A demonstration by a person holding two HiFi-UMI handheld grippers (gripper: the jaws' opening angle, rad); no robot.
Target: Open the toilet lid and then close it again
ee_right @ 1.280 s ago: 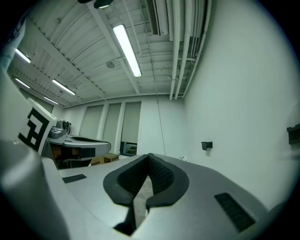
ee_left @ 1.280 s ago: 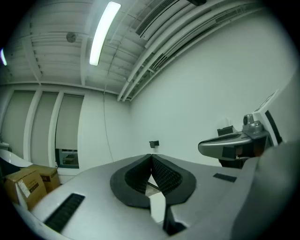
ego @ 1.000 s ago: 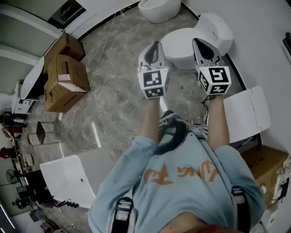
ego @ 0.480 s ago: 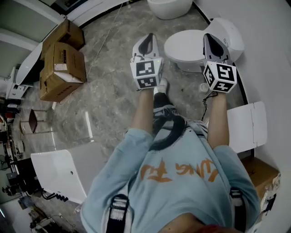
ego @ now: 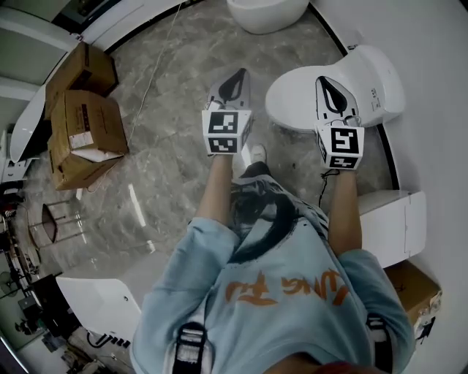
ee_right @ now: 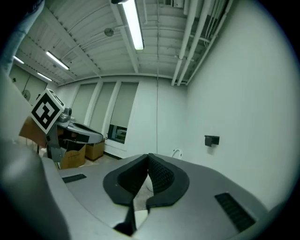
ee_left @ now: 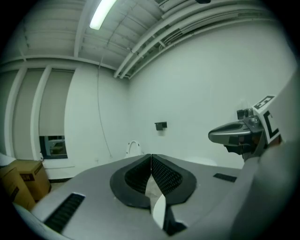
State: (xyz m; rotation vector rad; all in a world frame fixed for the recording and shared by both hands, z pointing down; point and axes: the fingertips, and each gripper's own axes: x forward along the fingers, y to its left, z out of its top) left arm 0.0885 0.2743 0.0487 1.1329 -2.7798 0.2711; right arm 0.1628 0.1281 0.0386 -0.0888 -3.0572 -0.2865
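Note:
The white toilet (ego: 365,77) stands by the right wall, and its lid (ego: 296,98) lies flat and closed. My right gripper (ego: 322,79) is held out level above the lid's right part, jaws shut and empty. My left gripper (ego: 240,71) hangs over the marble floor just left of the bowl, also shut with nothing in it. In the left gripper view the pads of the left gripper (ee_left: 151,161) meet, and the right gripper (ee_left: 234,135) shows at the right. The right gripper view shows its own jaws (ee_right: 148,161) closed. Whether either gripper touches the toilet cannot be told.
Two cardboard boxes (ego: 80,135) sit on the floor at the left. A second white bowl (ego: 267,13) stands at the top. A white panel (ego: 391,226) and another box (ego: 413,288) lie against the right wall, with a white panel (ego: 102,307) at lower left.
The person has stepped closer to the toilet. Both grippers have moved forward and lower with the person, and both stay shut.

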